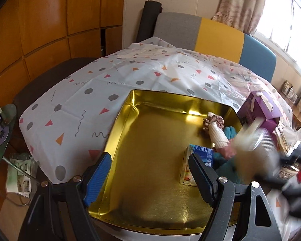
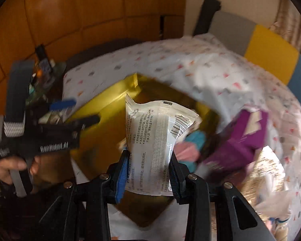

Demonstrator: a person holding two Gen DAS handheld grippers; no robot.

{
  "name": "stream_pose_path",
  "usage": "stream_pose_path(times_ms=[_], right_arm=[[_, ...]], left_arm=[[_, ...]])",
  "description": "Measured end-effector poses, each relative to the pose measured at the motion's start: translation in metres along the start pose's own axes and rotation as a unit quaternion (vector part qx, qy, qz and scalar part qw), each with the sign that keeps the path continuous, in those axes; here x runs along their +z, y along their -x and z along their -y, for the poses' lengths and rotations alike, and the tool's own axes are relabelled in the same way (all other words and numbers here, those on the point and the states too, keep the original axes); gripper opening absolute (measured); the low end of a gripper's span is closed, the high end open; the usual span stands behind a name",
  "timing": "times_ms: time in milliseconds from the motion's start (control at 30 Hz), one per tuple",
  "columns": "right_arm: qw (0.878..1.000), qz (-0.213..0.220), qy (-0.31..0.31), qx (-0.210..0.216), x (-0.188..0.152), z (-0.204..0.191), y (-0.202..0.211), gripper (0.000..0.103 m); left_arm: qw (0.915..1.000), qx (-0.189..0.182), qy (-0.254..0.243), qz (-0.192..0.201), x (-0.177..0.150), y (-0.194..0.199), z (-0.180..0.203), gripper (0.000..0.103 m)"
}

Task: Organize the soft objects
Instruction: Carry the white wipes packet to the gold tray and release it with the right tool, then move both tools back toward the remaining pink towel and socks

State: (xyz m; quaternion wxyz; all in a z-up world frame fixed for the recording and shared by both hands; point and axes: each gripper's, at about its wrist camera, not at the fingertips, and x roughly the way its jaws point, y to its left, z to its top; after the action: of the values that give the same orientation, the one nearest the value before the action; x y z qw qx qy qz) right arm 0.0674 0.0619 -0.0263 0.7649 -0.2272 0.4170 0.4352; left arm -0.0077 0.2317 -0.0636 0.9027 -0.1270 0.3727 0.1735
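A shallow gold tin tray (image 1: 150, 150) is set on a table covered by a white patterned cloth (image 1: 80, 92). Toward the tray's right side a small heap of soft things is gathered: a cream waffle-textured roll (image 1: 217, 135), a brownish scrunchie (image 1: 209, 121) touching its far end, a teal cloth (image 1: 230, 132) beside them, and a small packet with a blue top (image 1: 198, 160) at the near edge of the heap. The rest of the tray floor is seen bare. A purple box (image 1: 264, 110) is seen just beyond the tray's right rim.

The left gripper (image 1: 150, 176) is held over the tray with its jaws spread wide and nothing between them. The right gripper (image 2: 148, 172) is clamped on a white printed wipes packet (image 2: 156, 138), which is held upright above the tray. Much of the right wrist view is blurred.
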Motion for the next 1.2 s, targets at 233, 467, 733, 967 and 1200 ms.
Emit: stream_pose_path(times_ms=[233,467,733,967,1200], right_arm=[[0.998,-0.063,0.015,0.020,-0.028,-0.017,-0.055,0.038],[0.997,-0.069,-0.018,0.021,-0.035,-0.006,-0.060,0.050],[0.997,-0.031,-0.067,0.015,-0.044,0.012,-0.037,0.057],[0.995,0.026,-0.094,-0.013,-0.054,0.023,0.011,0.057],[0.985,0.084,-0.142,-0.049,-0.071,0.053,0.062,0.057]], left_arm=[[1.0000,0.001,-0.008,0.002,-0.001,0.002,0.004,0.084],[0.9993,-0.002,-0.034,0.016,-0.003,0.010,0.019,0.084],[0.9985,-0.005,-0.048,0.026,-0.002,0.020,0.029,0.084],[0.9975,-0.008,-0.062,0.031,-0.002,0.027,0.039,0.087],[0.9959,-0.016,-0.082,0.035,-0.004,0.033,0.053,0.087]])
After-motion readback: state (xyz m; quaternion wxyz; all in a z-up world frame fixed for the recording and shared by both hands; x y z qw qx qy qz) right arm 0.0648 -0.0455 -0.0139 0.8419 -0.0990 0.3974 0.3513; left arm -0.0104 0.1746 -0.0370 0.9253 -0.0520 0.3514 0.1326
